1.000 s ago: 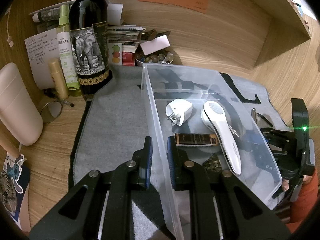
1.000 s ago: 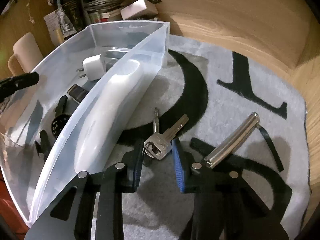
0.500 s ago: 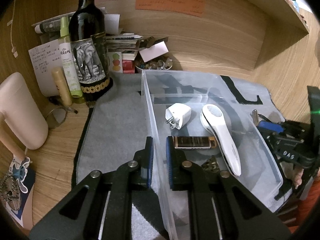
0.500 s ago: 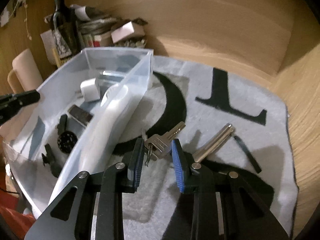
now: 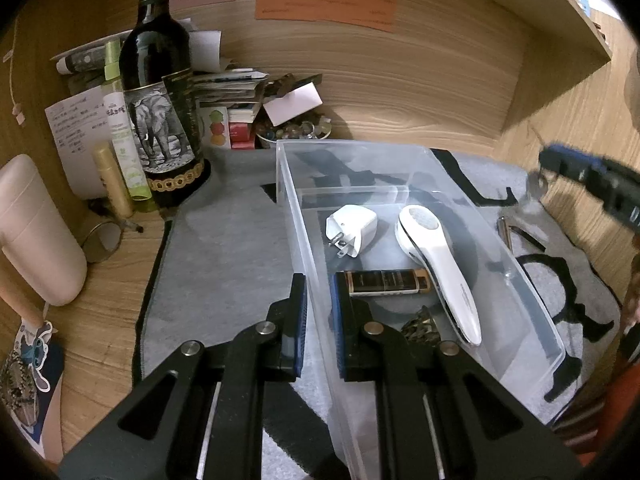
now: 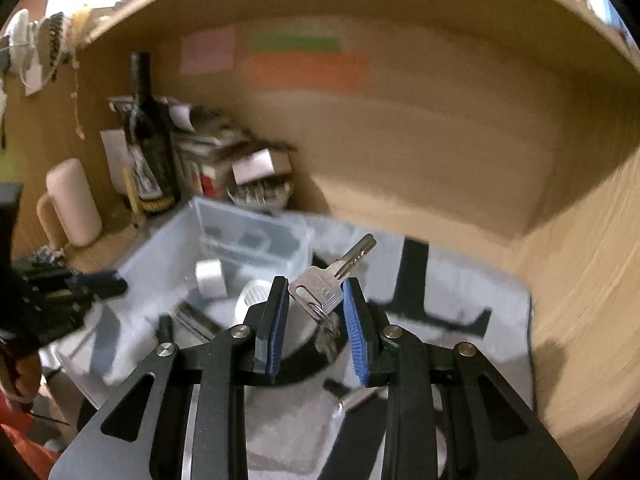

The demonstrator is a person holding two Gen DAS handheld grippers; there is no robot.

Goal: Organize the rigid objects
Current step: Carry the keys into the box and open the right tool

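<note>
A clear plastic bin (image 5: 352,145) stands on the grey mat (image 5: 224,248). My left gripper (image 5: 319,284) is shut on the bin's left wall. Inside lie a white plug adapter (image 5: 352,228), a white handheld device (image 5: 436,260), a brown tube (image 5: 384,282) and a dark clip (image 5: 420,326). My right gripper (image 6: 316,292) is shut on a bunch of keys (image 6: 352,258), held in the air above the mat, right of the bin (image 6: 248,220). The left wrist view shows it blurred at the far right (image 5: 580,172). A metal bar (image 5: 505,232) lies on the mat beside the bin.
A dark wine bottle (image 5: 160,100), a spray bottle (image 5: 120,132), a pink mug (image 5: 36,232), stacked papers and a bowl of beads (image 5: 296,132) crowd the back left. Wooden walls close the back and right, with a shelf overhead.
My right gripper has lifted the keys off the mat and risen well above it. My left gripper has stayed on the bin wall.
</note>
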